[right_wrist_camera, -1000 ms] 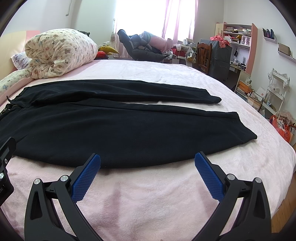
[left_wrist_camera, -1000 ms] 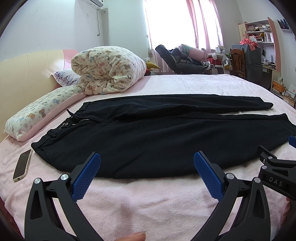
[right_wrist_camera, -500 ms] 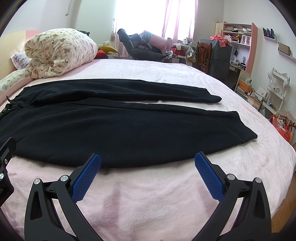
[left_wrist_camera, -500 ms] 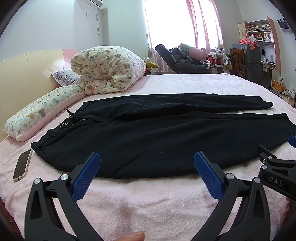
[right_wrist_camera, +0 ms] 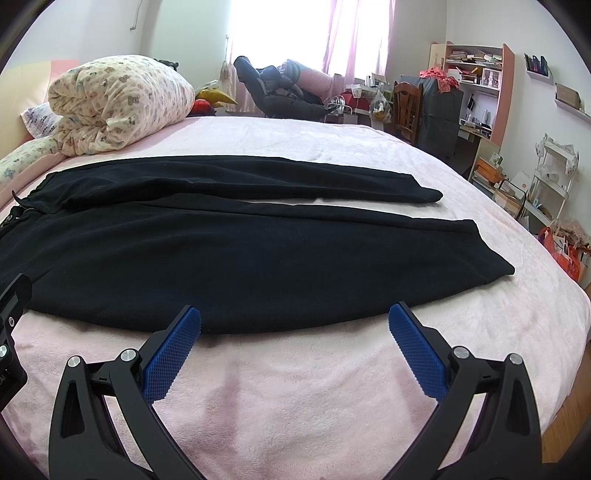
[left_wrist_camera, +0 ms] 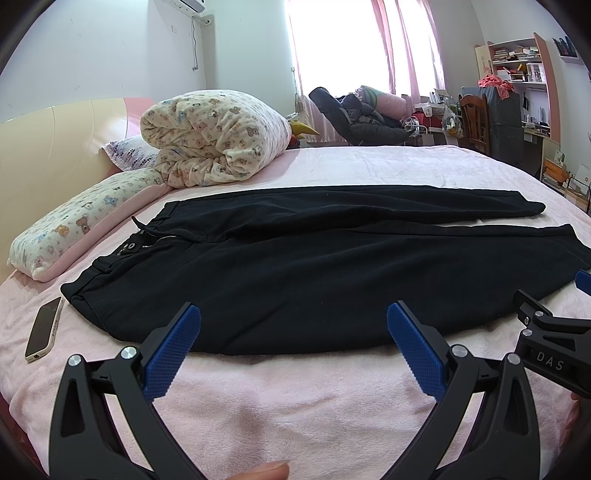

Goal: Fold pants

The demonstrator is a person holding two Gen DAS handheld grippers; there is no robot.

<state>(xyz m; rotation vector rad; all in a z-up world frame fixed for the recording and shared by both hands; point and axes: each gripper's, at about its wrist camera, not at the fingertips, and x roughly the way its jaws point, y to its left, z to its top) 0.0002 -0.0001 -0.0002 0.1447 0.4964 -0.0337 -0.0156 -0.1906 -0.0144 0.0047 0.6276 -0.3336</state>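
While pants (left_wrist_camera: pixel 325 273) lie flat on bed (left_wrist_camera: pixel 295 398), both claws gape.

From my left wrist feed, the right gripper (left_wrist_camera: pixel 580 295) is cut off by the frame's right edge, so I can't tell how its jaws stand, and only a fingertip (left_wrist_camera: pixel 264 470) of the hand shows at the bottom edge. On my right wrist feed the waistband end of the black pants (right_wrist_camera: pixel 236 266) runs off the left edge behind a sliver of the left gripper (right_wrist_camera: pixel 11 332). The books on the pink shelf (right_wrist_camera: pixel 476 62) are too small for me to read, and the window (right_wrist_camera: pixel 280 29) is blown out white.
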